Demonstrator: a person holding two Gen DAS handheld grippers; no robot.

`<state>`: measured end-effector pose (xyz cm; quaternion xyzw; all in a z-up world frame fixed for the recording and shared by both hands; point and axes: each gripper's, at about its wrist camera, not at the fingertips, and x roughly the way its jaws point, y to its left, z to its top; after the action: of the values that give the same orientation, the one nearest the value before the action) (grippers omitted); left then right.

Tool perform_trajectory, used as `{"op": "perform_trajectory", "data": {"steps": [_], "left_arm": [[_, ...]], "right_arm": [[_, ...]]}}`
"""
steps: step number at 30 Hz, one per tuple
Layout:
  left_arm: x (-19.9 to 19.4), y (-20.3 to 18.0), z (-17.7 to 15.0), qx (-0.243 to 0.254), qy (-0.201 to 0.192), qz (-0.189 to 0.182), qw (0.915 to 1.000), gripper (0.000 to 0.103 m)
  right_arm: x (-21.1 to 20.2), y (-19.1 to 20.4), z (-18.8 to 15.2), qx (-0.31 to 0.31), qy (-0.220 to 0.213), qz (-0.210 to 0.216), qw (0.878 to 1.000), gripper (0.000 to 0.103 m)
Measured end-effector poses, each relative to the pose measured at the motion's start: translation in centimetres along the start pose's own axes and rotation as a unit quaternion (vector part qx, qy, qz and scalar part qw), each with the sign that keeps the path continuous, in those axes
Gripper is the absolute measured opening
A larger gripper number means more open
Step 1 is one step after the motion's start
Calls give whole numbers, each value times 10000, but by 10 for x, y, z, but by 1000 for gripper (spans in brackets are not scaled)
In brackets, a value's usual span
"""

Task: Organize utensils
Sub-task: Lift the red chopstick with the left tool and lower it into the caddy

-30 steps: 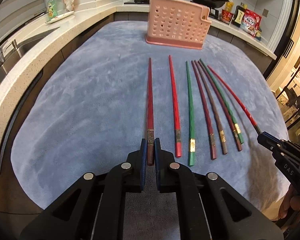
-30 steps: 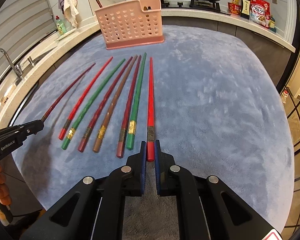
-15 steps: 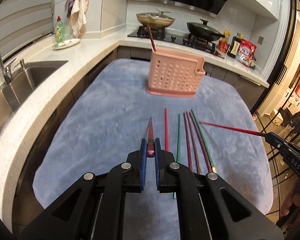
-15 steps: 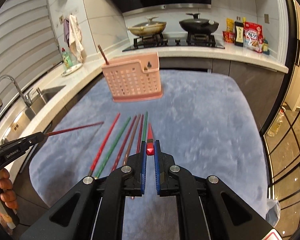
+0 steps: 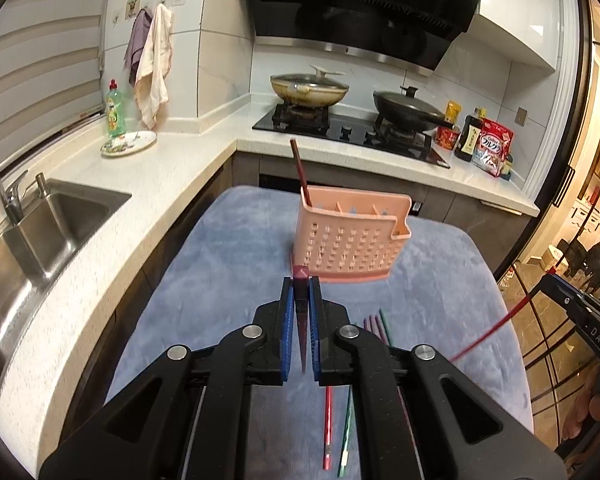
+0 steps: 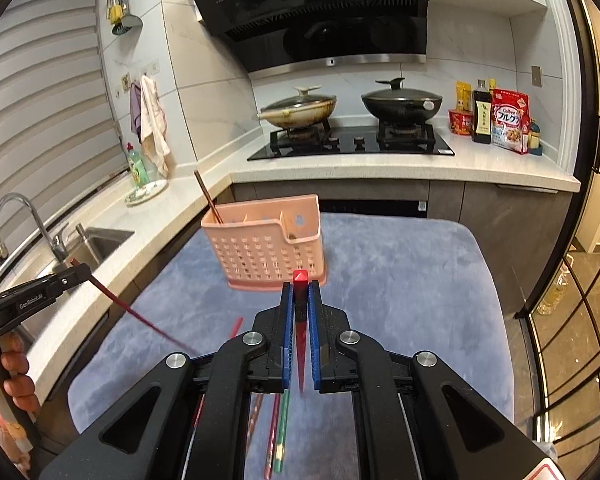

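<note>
My left gripper (image 5: 301, 286) is shut on the thick end of a dark red chopstick (image 5: 301, 332), held above the blue mat (image 5: 228, 280); its thin end slants down toward the camera. My right gripper (image 6: 301, 290) is shut the same way on a bright red chopstick (image 6: 301, 344). Each gripper also shows in the other's view, the right gripper (image 5: 552, 278) at the right edge and the left gripper (image 6: 83, 271) at the left edge. The pink perforated basket (image 5: 350, 240) stands ahead on the mat with one brown chopstick (image 5: 300, 172) in its left end. Several chopsticks (image 6: 278, 428) lie on the mat below.
A steel sink (image 5: 60, 216) and tap sit in the counter to the left. Behind the basket is a hob with two lidded pans (image 6: 300, 108). Bottles and food packets (image 6: 500, 120) stand at the back right. Glass doors are on the right.
Both grippers have risen off the mat, each lifting its chopstick. The rest of the row now lies below the fingers and the basket looks closer and lower.
</note>
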<state>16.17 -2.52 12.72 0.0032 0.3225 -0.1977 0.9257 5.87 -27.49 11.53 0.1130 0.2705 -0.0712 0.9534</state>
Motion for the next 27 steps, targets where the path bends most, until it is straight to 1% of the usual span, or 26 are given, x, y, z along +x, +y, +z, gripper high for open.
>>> {"op": "perform_trajectory", "data": {"steps": [4,8,12,16,20,23,25,27], "left_arm": [[2,-5,27,31,-178,-97,9998,7],[3,-8,59,-3,-418,-192,9989,7],[2,-11,99,-23,-793,-225,9966,7],[6,-15,132,-40,-1079,-217,9939,7],[15,-18,161,-61,-1388,-206,9901,7],[30,-17,171,-101,-1442,-232,9892,7],[43,-16,171,-105,-1400,-193,9899,7],[59,-13,170,-142,-1272,-185,9916,7]], "right_arm": [[7,2,27,43,-186,120,9997,7],[18,1,63,185,-457,311,9983,7],[29,7,104,256,-804,435,9955,7],[45,15,145,272,-1099,504,9923,7],[61,25,175,299,-1327,574,9890,7],[79,30,187,269,-1365,532,9889,7],[99,32,186,264,-1260,498,9904,7],[115,31,181,261,-1109,469,9924,7]]}}
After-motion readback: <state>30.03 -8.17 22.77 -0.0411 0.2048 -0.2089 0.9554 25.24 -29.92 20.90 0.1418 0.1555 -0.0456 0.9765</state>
